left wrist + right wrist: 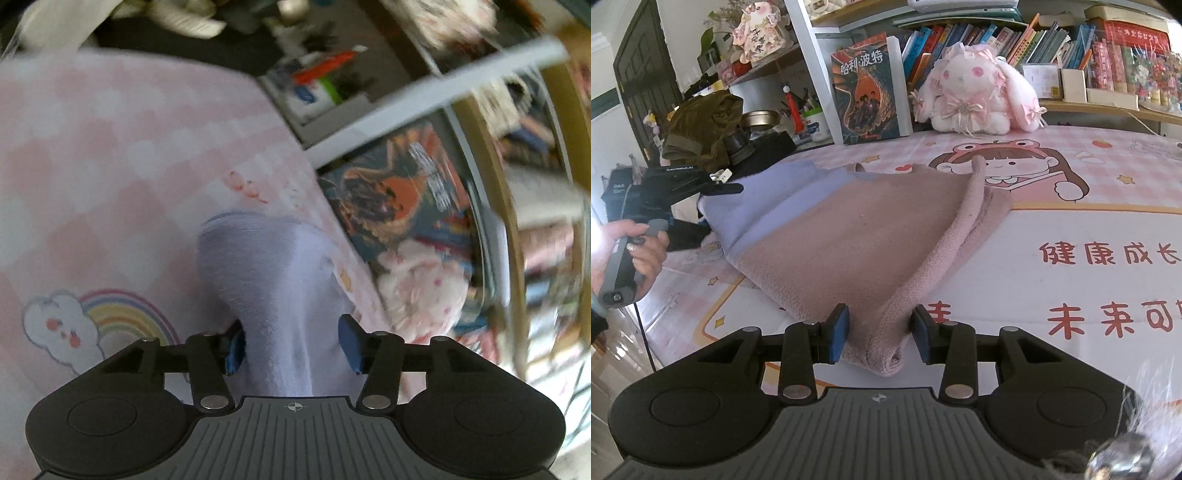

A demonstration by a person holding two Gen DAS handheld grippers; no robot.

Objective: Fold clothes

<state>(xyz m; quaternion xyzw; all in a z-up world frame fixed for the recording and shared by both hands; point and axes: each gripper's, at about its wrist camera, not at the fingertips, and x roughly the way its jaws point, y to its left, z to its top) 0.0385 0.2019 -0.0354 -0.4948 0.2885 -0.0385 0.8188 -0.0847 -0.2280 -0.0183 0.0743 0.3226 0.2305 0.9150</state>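
Sweater (849, 229): left claw (291, 341) and right claw (881, 328) each pinched a sleeve; risk, loose knit slipping free, spoiling fold on tabletop (1071, 266).

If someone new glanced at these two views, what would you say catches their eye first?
Probably the pink and lavender sweater spread across the cartoon-printed table cover, its bunched pink end between the fingers of the right gripper. The left gripper straddles the lavender end in its own view. Behind, a fluffy pink-and-white plush bunny sits before the bookshelf, beside an upright book with a dark illustrated cover.
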